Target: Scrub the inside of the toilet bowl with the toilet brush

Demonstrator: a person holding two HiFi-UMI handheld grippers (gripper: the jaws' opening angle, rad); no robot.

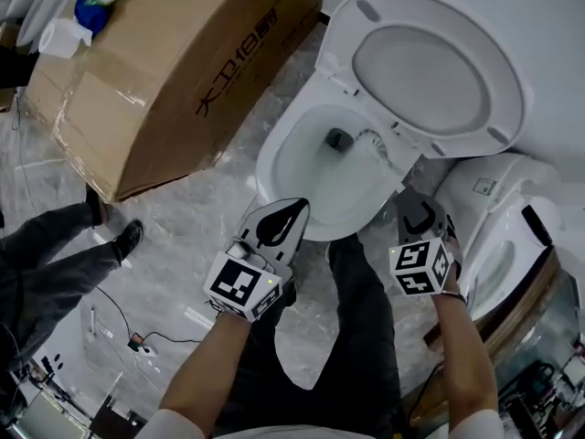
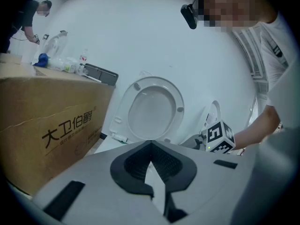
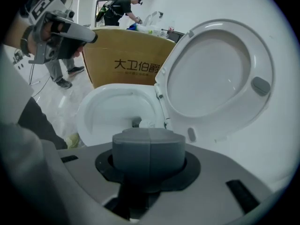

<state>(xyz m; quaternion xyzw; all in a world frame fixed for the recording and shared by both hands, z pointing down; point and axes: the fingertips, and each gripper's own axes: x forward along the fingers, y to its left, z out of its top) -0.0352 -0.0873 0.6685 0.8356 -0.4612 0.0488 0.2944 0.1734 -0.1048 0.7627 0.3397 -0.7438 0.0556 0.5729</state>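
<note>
Grey handle of toilet brush point(image 3: 148, 156) clamped in right gripper point(image 1: 417, 212), bristles down in toilet bowl point(image 1: 274, 154). I read left gripper point(image 1: 291, 213) jaws together, empty, over the front rim.

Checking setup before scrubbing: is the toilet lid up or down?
Up. The lid leans back behind the bowl, whose inside is exposed.

White toilet bowl point(image 1: 294, 158), brown cardboard box point(image 1: 174, 58)
</note>
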